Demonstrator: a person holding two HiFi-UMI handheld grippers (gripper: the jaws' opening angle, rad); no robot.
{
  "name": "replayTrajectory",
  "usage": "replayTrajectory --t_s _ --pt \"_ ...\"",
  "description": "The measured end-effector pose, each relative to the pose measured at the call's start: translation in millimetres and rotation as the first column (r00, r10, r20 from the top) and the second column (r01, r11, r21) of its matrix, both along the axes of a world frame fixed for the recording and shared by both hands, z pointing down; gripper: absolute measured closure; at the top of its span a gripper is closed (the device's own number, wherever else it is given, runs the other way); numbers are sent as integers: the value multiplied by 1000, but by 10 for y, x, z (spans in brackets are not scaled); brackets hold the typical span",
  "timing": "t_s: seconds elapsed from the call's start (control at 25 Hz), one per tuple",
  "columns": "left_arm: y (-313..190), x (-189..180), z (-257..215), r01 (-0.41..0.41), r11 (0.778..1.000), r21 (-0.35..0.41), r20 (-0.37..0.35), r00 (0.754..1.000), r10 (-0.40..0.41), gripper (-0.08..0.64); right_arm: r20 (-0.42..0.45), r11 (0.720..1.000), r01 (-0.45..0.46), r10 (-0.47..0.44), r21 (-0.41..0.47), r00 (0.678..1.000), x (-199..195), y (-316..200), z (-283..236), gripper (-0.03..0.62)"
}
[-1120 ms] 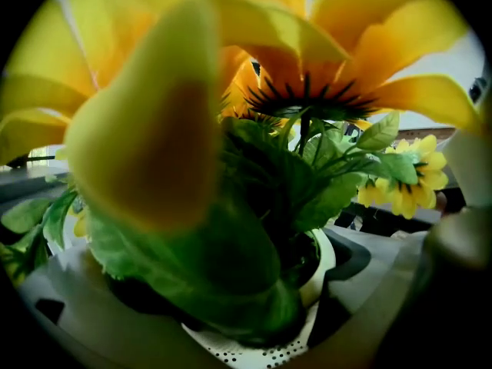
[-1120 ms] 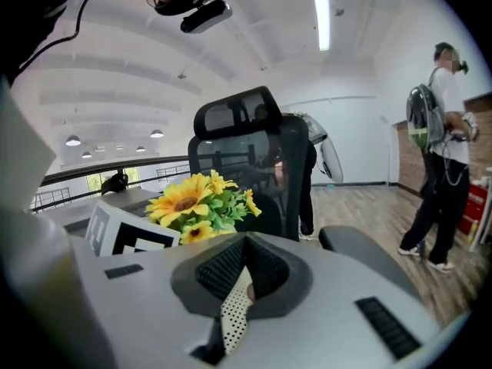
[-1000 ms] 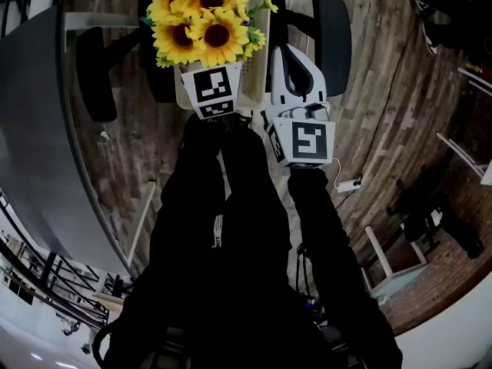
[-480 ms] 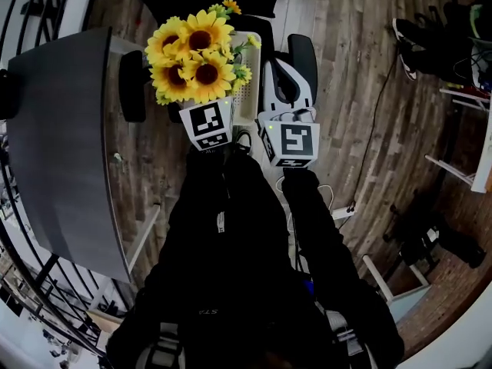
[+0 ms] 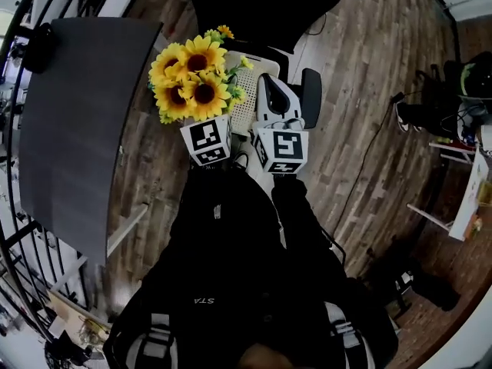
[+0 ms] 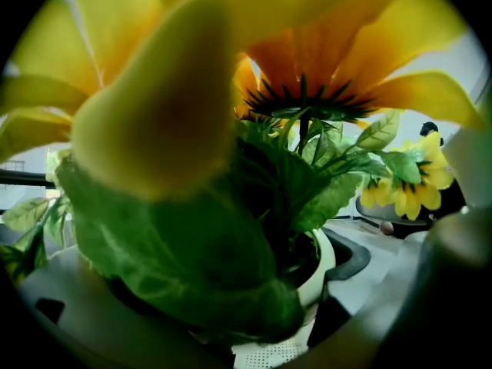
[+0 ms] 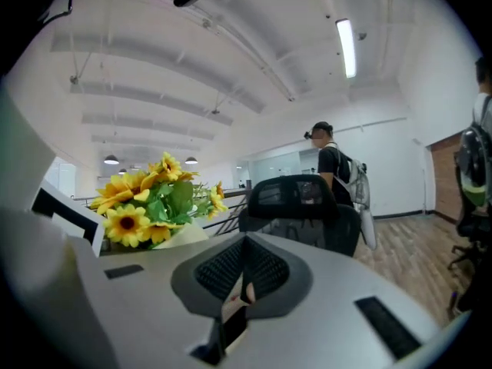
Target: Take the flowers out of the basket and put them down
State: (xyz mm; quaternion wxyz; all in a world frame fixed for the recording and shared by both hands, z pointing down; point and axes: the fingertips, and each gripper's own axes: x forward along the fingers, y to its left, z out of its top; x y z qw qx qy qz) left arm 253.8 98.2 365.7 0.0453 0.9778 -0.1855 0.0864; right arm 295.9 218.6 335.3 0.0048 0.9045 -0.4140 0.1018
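Head view: sunflowers (image 5: 191, 79), one bunch, yellow heads over green leaves, sitting directly ahead of the left gripper (image 5: 207, 138) and hiding its jaw tips.

- Stems are running away from the jaws, heads facing up toward the camera.
- White pot (image 6: 324, 261), rim only, is showing under the foliage in the left gripper view. Leaves and petals are filling the space between the two blurred grey jaws. The jaws are standing at either side of the bunch and appear to be clamping it, though blur is limiting certainty.
- Basket (image 5: 246, 108), white and perforated, is lying just beside the bunch on its right, between the two grippers. Whether the pot is clear of it cannot be told.
- Right gripper (image 7: 234, 314) is sitting beside the basket with its jaws drawn together, a thin pale sliver between the pads, unidentified.
- Dark table (image 5: 73, 129) is lying to the left of the bunch, on the left gripper's side. This is judged the nearer set-down surface, so the left hand is doing the carrying.
- Black chair (image 5: 261, 6) is standing beyond the flowers.
- Wood floor (image 5: 369, 91) is lying beneath everything.
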Motion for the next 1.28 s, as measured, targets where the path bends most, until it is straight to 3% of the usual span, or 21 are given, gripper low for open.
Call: replayTrajectory --t_s 0.12,0.24,0.4,0.64,0.84,1.08,1.28 --pt "-690 -470 -239 85 996 5 -11 996 -85 26 -13 997 82 -82 2 997 -354 -723 -259 580" --pt "-877 -634 -350 156 987 35 -6 988 -156 26 -23 988 155 -154 18 988 -424 -920 -373 580" --pt "-1669 -1153 -414 282 958 51 -2 959 -283 26 -37 961 278 -277 17 960 -781 -1752 -465 580" --pt "-2982 -2168 -469 465 883 68 16 884 -467 26 -44 882 472 -471 11 881 -1593 -3253 -564 580" --pt "-3237 -2329 -381 558 825 84 25 827 -562 26 -49 818 575 -573 28 818 -1688 -3644 -486 580" --pt "-3951 -3723 -477 684 725 76 10 727 -687 26 -73 711 703 -700 12 710 -2997 -4562 -639 580" --pt "-4134 -3936 -125 746 662 73 58 659 -750 26 -37 649 761 -760 4 649 -3084 -4906 -378 580"
